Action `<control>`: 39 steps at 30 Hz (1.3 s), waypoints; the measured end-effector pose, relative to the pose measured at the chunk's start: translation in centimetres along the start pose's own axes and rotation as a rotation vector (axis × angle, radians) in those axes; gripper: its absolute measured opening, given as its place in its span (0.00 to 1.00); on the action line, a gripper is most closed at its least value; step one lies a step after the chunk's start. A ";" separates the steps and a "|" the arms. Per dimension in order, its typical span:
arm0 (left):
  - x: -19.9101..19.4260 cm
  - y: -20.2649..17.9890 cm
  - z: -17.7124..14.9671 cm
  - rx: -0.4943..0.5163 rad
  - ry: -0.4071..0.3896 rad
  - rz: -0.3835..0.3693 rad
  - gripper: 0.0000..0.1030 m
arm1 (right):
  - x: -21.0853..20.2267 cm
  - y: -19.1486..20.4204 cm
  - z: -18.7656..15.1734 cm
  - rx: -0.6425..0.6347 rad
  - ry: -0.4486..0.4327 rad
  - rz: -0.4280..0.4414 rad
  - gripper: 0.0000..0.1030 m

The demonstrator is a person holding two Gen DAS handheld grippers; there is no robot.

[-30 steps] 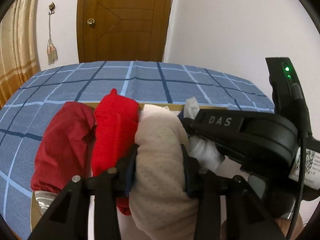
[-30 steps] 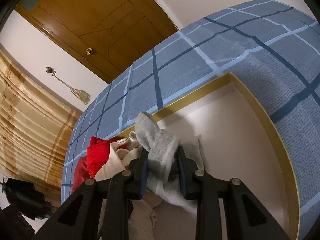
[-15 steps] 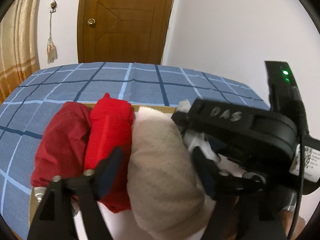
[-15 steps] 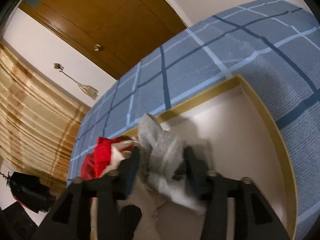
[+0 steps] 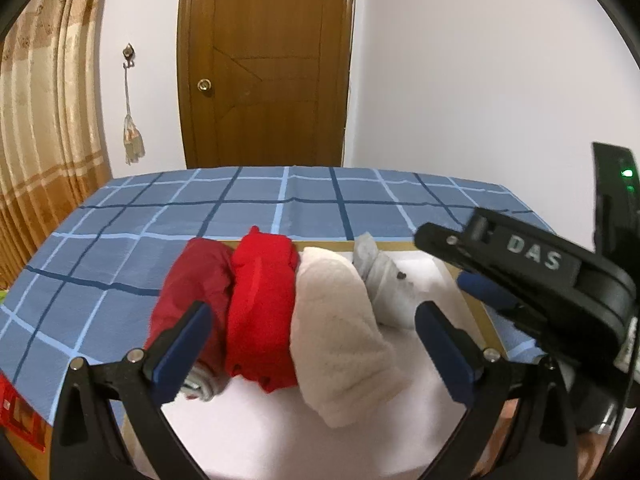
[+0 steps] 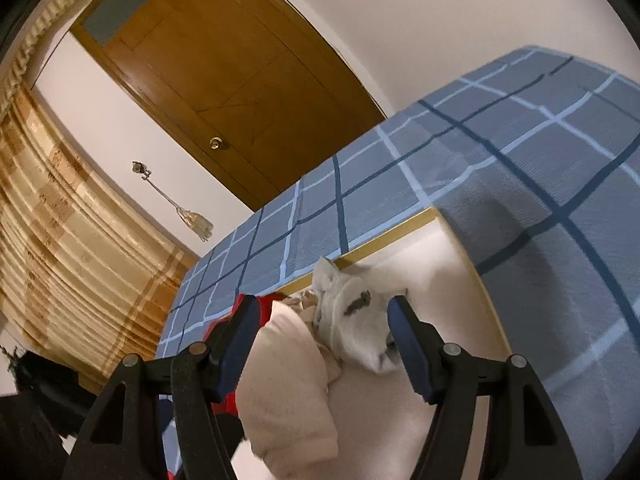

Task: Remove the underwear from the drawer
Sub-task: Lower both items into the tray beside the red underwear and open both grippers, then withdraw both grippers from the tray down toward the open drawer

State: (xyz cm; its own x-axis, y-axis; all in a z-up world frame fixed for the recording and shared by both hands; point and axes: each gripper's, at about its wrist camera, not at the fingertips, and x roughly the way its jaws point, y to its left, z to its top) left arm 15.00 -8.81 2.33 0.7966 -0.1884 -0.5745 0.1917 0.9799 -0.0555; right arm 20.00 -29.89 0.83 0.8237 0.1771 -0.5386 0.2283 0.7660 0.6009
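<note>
An open drawer [image 5: 472, 304] with a white floor holds a row of rolled underwear: dark red [image 5: 192, 284], bright red [image 5: 260, 304], cream [image 5: 340, 332] and a crumpled grey piece [image 5: 380, 280]. My left gripper [image 5: 308, 344] is open, its fingers apart on either side of the rolls, touching none. My right gripper [image 6: 324, 352] is open just in front of the grey piece [image 6: 356, 320] and beside the cream roll [image 6: 288, 384]; it holds nothing. The right gripper's body also shows in the left wrist view [image 5: 532, 280].
A bed with a blue checked cover [image 5: 280, 200] lies right behind the drawer. A brown wooden door [image 5: 268, 64] and a white wall are at the back. Beige curtains [image 5: 36, 120] hang on the left. A red box [image 5: 16, 412] is at the lower left.
Both grippers have opened and pulled back. The left let go of the cream roll and the right let go of the grey piece; both pieces lie in the drawer.
</note>
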 end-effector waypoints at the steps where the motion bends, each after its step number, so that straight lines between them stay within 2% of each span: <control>1: -0.3 0.0 -0.1 0.006 -0.004 0.003 0.99 | -0.8 0.2 -0.4 -0.018 -0.017 -0.001 0.66; 9: -2.2 0.2 -1.9 0.035 -0.008 0.021 0.99 | -4.5 0.3 -2.6 -0.090 -0.082 -0.034 0.67; 22: -3.9 0.7 -3.9 0.053 -0.008 0.040 0.99 | -6.7 -0.5 -5.1 -0.108 -0.093 -0.050 0.66; 28: -5.0 1.0 -5.0 0.070 -0.021 0.051 0.99 | -8.7 0.2 -6.6 -0.175 -0.125 -0.065 0.67; 39: -6.9 2.1 -7.4 0.082 -0.014 0.042 0.99 | -11.2 1.0 -10.3 -0.294 -0.114 -0.076 0.66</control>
State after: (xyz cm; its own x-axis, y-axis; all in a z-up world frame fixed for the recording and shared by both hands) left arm 5.65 -4.98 0.10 0.8126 -0.1490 -0.5634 0.2038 0.9784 0.0353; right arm 5.64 -24.74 1.43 0.8665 0.0548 -0.4962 0.1456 0.9230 0.3562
